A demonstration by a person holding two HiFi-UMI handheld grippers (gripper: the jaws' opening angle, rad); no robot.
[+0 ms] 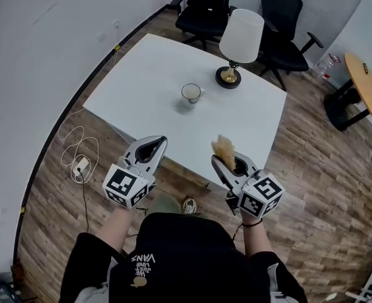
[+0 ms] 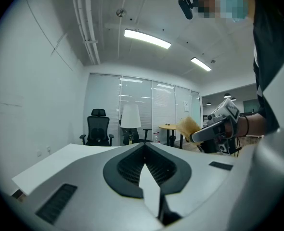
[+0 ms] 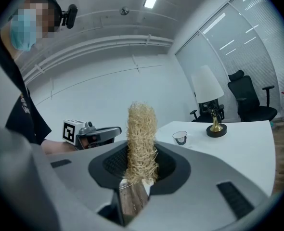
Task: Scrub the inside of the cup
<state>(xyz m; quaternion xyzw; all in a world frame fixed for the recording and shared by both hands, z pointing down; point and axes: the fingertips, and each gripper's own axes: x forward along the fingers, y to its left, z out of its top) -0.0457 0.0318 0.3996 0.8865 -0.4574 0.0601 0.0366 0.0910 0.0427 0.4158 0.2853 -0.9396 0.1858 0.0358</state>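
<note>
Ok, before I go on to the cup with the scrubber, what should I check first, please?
1. Grip on scrubber by right gripper: ok, jaws shut on it.
2. Is left gripper ready to take cup: not ok, jaws shut, empty.
3. Is cup upright on table: ok.
4. Is lamp apart from cup: ok.
5. Is cup empty inside: cannot tell.

The person is holding both grippers out ahead, side by side. The left gripper (image 1: pixel 156 142) is keeping its jaws pressed together, empty; the right gripper (image 1: pixel 225 161) is clamping a fibrous scrubber (image 1: pixel 222 146) upright.
</note>
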